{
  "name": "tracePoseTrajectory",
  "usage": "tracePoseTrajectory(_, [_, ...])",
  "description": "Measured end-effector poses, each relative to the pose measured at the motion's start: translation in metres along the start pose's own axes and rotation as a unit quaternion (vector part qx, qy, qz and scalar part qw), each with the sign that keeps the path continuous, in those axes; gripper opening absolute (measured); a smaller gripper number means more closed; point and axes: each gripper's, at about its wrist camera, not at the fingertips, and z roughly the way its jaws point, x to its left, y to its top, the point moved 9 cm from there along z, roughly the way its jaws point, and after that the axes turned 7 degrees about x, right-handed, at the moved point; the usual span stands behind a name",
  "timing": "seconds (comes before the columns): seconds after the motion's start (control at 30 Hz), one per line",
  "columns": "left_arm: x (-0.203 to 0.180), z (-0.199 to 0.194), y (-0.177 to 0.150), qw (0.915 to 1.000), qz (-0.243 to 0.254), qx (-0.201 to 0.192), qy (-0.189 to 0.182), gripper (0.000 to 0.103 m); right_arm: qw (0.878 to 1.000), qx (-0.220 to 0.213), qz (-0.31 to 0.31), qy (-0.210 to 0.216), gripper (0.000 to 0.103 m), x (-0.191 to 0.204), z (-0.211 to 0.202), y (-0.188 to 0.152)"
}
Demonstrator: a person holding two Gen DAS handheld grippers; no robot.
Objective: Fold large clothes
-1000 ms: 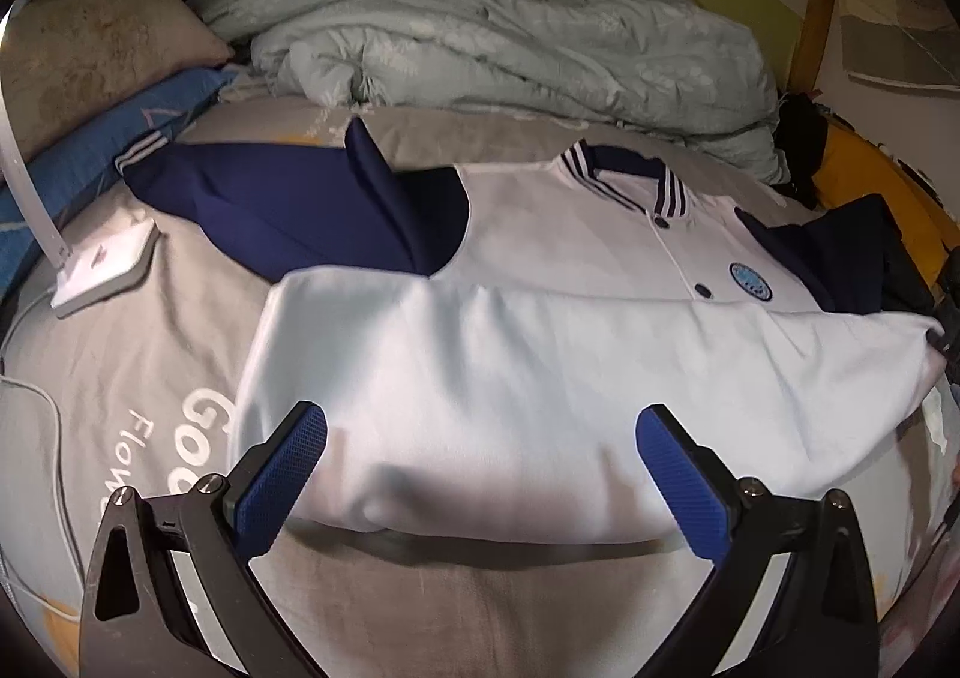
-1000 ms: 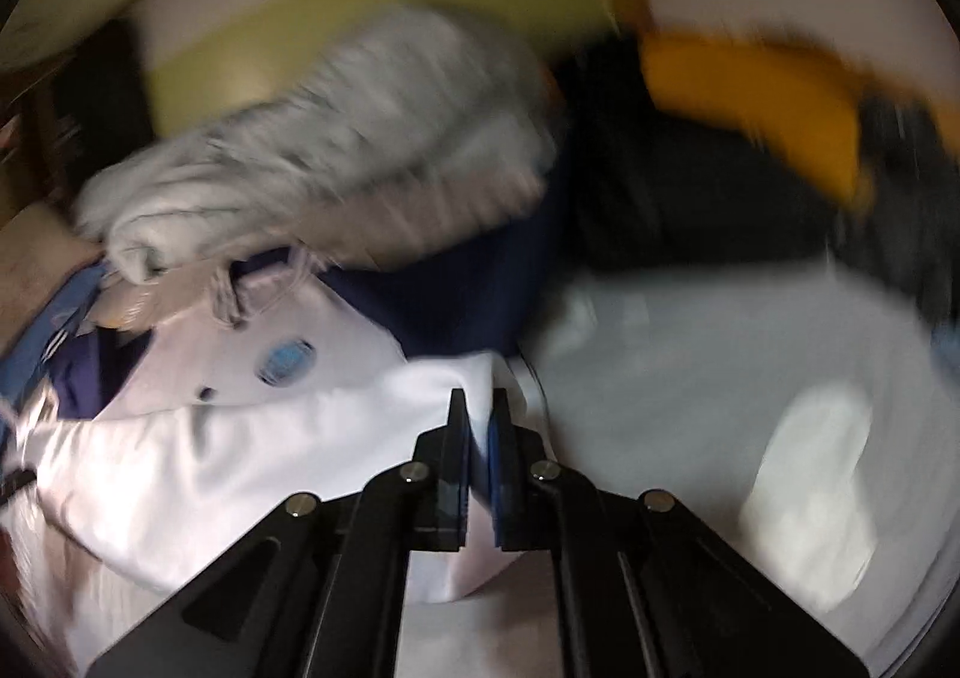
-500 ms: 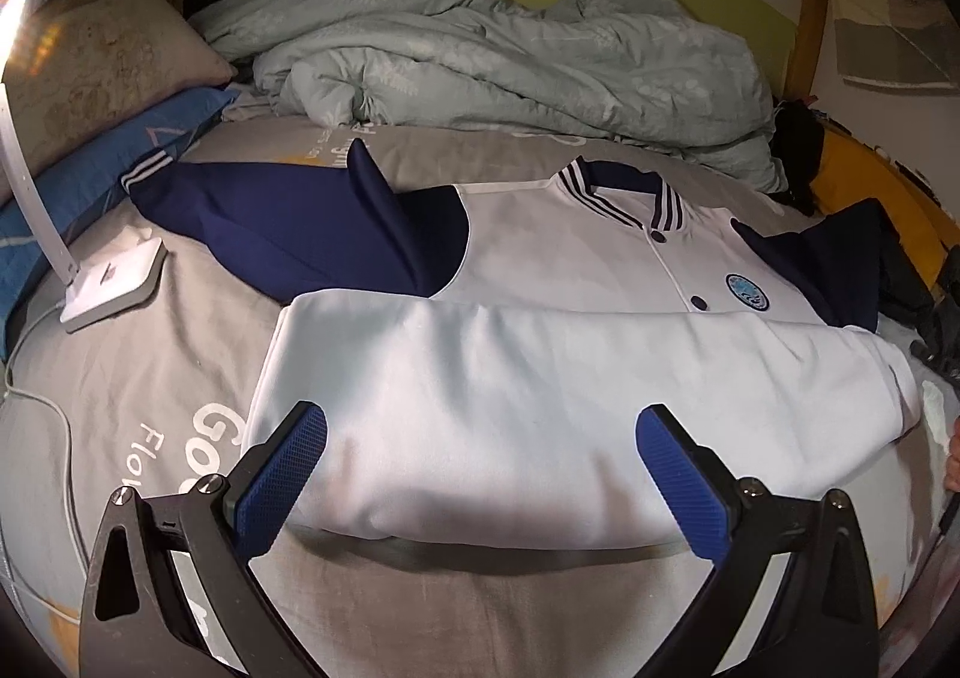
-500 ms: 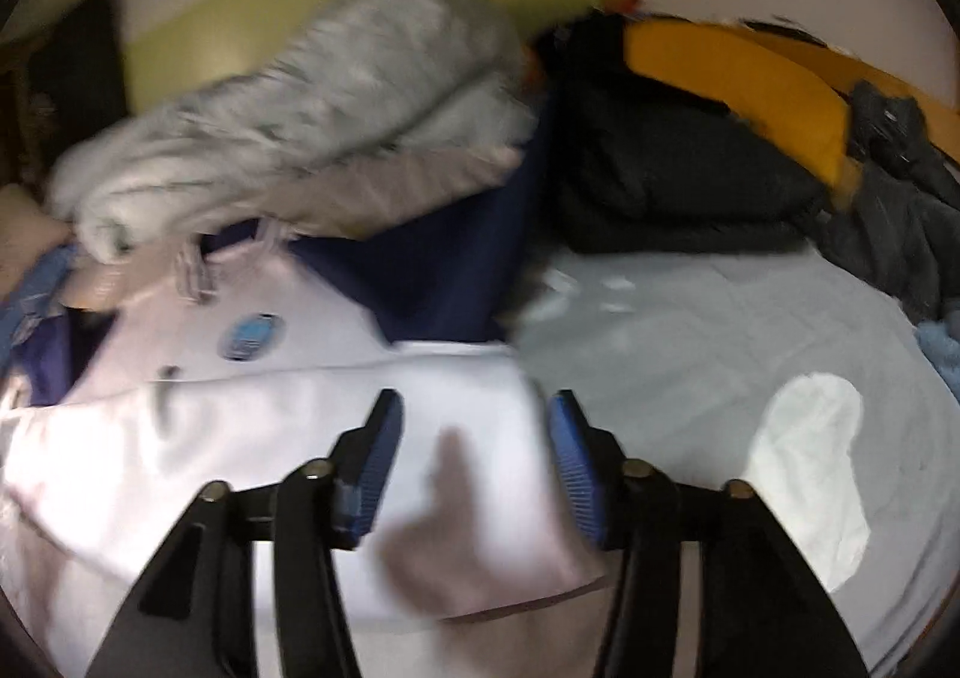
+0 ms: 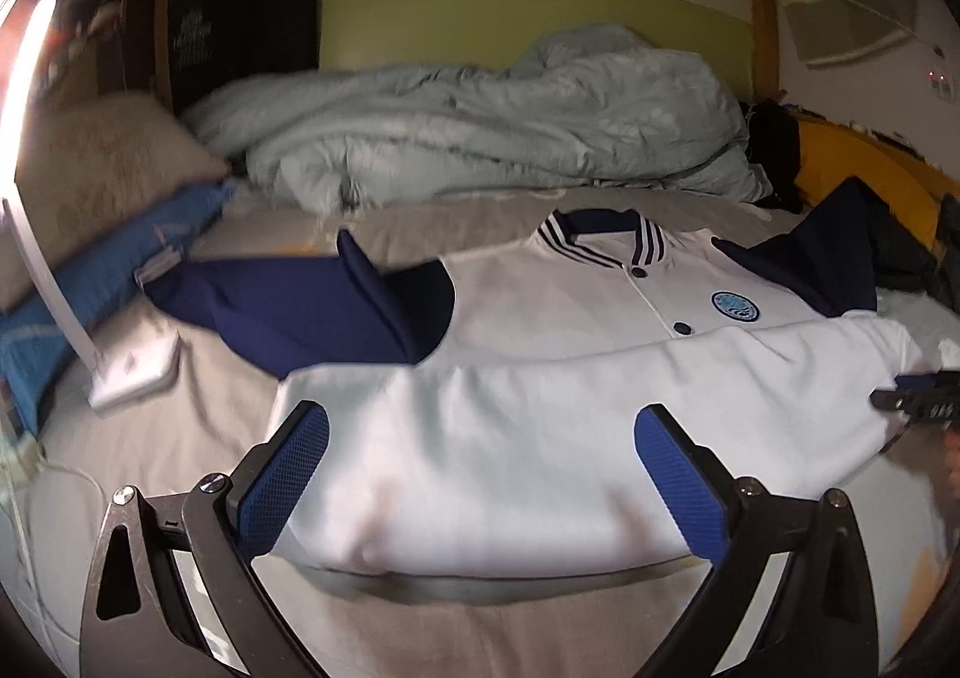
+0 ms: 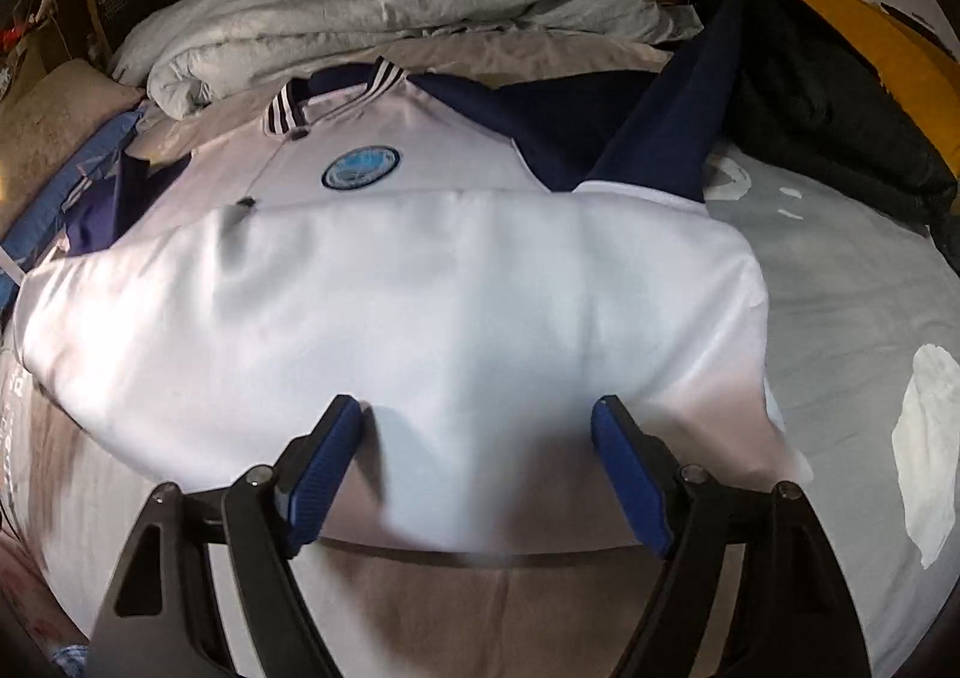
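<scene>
The jacket [image 5: 540,438] lies face up on the bed [image 5: 198,420], its white hem half folded up over the body to just below the round badge [image 5: 735,307], while both navy sleeves still spread outward. The left gripper [image 5: 480,474] hangs over the near fold with its jaws spread wide and empty. The right gripper [image 6: 477,468] has just been opening its jaws; they now stand released above the white cloth, nothing pinched between them.

The step in hand looks like settling this first fold before the sleeves come in. To do it well, I would check that the folded edge runs straight across the chest and that the right corner [image 6: 741,264], which sits slightly bunched, lies flat. The left sleeve [image 5: 288,306] has a raised ridge; take it near the cuff, lift it clear, and lay it across the body without dragging the white panel. The right sleeve [image 6: 654,132] rests against dark clothes [image 6: 822,96], so free it cleanly first.
</scene>
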Motion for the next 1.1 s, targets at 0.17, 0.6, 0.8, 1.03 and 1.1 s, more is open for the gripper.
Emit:
tracePoseTrajectory(0.17, [-0.008,-0.003,0.001,0.9996,-0.01,0.003,-0.025,0.102,0.999,-0.038,0.016,0.01,0.077,-0.005,-0.024,0.004])
tracePoseTrajectory(0.6, [-0.03,0.015,-0.042,0.975,-0.093,0.136,-0.148,0.102,0.987,-0.012,0.074,0.14,0.077,0.025,-0.042,-0.023])
tracePoseTrajectory(0.8, [-0.05,0.034,-0.084,0.9432,-0.16,0.218,-0.194,0.095,0.972,0.034,0.101,0.21,0.077,0.06,-0.024,-0.053])
tracePoseTrajectory(1.03, [-0.04,0.065,-0.077,0.9589,-0.165,0.181,-0.144,0.094,0.974,-0.008,0.116,0.195,0.074,0.06,0.0,-0.032])
tracePoseTrajectory(1.1, [-0.033,0.076,-0.073,0.9586,-0.181,0.165,-0.145,0.093,0.976,-0.024,0.12,0.178,0.067,0.056,0.007,-0.023])
